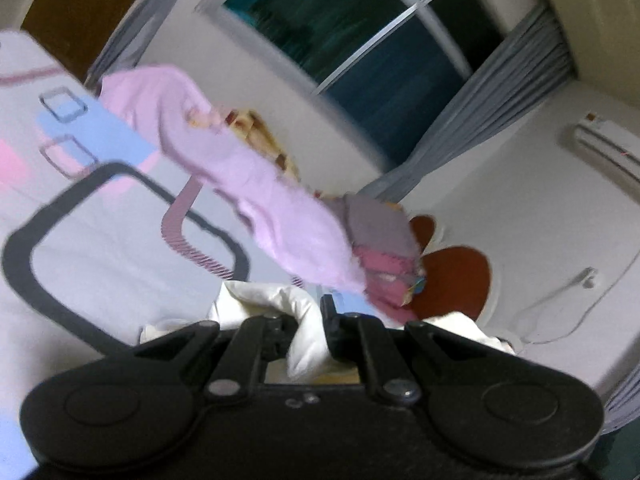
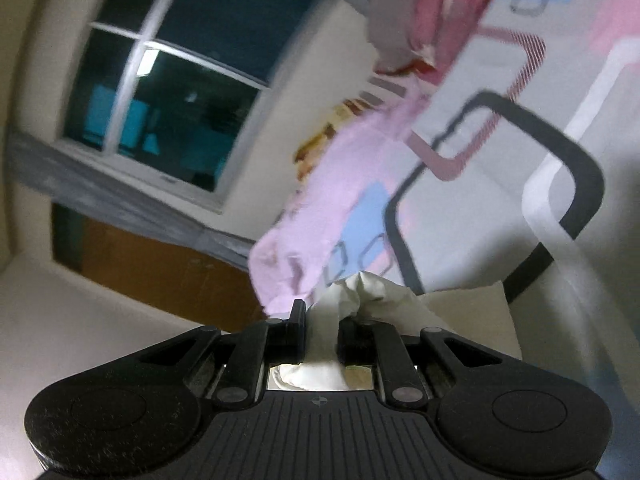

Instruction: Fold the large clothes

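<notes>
We hold two tools: the left tool and the right tool each pinch the one white garment, low centre in both views. Beyond, one patterned bed sheet carries one pile of pink clothes.

- The patterned bed sheet lies broad and bare ahead of the left gripper; nothing stands on that stretch.
- A lilac cloth runs along the sheet's far edge, a barrier in front of the wall.
- A stack of folded pink and grey clothes blocks the end of that row.
- White fabric bunched between the right gripper jaws fills the space directly ahead.
</notes>
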Action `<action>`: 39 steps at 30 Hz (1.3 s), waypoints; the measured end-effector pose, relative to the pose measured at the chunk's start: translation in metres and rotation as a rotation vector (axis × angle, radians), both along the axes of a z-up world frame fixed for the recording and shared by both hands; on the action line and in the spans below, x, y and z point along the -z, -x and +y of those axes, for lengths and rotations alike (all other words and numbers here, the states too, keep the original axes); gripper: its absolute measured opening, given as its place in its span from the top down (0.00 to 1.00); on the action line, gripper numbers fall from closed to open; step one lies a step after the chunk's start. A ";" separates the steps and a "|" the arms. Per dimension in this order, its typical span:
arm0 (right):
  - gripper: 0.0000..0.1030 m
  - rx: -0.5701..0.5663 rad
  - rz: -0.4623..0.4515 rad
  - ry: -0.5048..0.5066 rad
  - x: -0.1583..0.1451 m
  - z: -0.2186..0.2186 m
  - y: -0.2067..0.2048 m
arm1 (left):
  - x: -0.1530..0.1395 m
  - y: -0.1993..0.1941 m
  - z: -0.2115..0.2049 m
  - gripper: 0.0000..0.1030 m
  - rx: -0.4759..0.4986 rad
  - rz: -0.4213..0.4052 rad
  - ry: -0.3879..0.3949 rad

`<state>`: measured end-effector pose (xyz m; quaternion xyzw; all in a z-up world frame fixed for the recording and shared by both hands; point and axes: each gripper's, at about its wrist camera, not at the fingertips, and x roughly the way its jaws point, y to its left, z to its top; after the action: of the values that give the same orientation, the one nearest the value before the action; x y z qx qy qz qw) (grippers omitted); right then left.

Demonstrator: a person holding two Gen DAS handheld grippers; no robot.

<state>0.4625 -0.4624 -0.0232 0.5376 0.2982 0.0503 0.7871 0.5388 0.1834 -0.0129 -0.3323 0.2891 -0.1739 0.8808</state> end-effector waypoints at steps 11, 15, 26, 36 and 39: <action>0.16 0.109 -0.003 0.109 0.041 -0.038 -0.023 | 0.041 -0.049 0.064 0.09 -0.203 0.097 0.021; 0.16 -0.061 0.048 0.344 0.036 -0.016 -0.039 | 0.046 -0.066 0.049 0.13 0.006 0.155 -0.110; 0.97 -0.166 0.007 0.508 0.047 0.019 -0.059 | 0.063 -0.092 0.015 0.97 0.203 0.130 -0.174; 0.97 -0.146 0.184 0.600 0.100 0.027 -0.074 | 0.102 -0.113 -0.006 0.92 0.159 0.197 -0.249; 0.97 -0.108 0.155 0.575 0.108 0.024 -0.068 | 0.120 -0.108 0.003 0.90 0.126 0.213 -0.180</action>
<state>0.5305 -0.4379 -0.1309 0.2784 0.3876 -0.0353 0.8781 0.6467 0.1860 -0.1325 -0.2496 0.4157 -0.1660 0.8587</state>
